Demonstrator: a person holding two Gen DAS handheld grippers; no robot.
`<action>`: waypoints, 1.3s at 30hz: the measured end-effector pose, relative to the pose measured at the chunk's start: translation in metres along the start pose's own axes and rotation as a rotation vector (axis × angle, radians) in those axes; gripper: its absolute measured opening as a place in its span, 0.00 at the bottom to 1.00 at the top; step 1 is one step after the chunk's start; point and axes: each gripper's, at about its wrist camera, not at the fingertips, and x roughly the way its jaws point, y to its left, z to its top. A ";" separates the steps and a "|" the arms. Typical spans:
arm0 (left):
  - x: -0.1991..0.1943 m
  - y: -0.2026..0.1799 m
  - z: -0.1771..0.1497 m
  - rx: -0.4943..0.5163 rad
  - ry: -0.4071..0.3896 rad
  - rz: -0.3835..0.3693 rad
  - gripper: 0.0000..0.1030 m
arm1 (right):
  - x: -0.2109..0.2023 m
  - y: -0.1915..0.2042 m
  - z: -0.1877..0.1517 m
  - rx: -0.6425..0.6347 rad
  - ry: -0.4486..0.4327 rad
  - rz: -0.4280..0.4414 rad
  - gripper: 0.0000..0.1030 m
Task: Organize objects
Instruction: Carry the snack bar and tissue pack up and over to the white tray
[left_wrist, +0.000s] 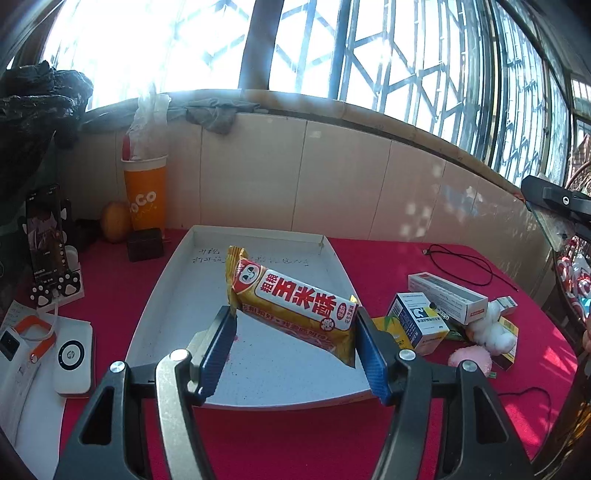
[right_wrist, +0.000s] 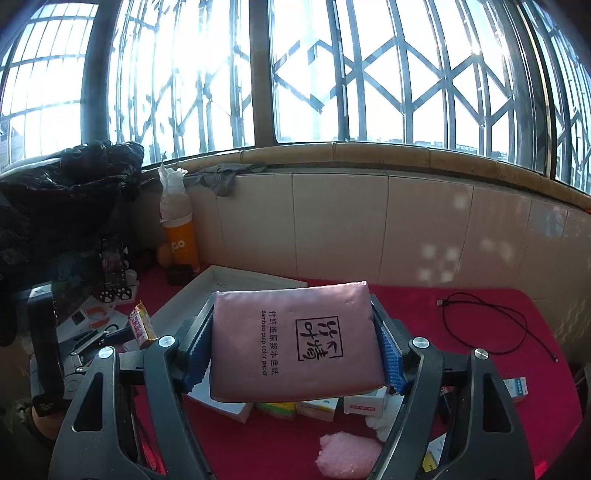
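Note:
My left gripper (left_wrist: 295, 332) is shut on a yellow snack pack (left_wrist: 291, 299) with red Chinese lettering and holds it tilted above the white shallow tray (left_wrist: 173, 295) on the red tablecloth. The same snack pack (right_wrist: 142, 325) shows at the left of the right wrist view. My right gripper (right_wrist: 291, 354) is shut on a pink tissue pack (right_wrist: 295, 339) printed "Bamboo pulp color paper", held above the table, with the tray (right_wrist: 221, 280) behind it.
Medicine boxes (left_wrist: 443, 299), a white cotton toy (left_wrist: 493, 328) and a pink fluffy thing (left_wrist: 471, 360) lie right of the tray. A black cable (left_wrist: 461, 262) lies at the far right. An orange cup (left_wrist: 146, 195), phone stand (left_wrist: 48, 240) and power banks (left_wrist: 72, 362) stand left.

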 end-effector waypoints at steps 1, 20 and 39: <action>0.000 0.002 0.001 0.002 -0.004 0.007 0.62 | 0.004 0.003 0.002 -0.001 0.002 0.007 0.72; 0.023 0.047 0.034 -0.001 0.001 0.130 0.62 | 0.071 0.030 0.018 0.083 0.090 0.083 0.73; 0.100 0.072 0.053 -0.095 0.153 0.176 0.63 | 0.182 0.067 -0.013 0.115 0.333 0.109 0.73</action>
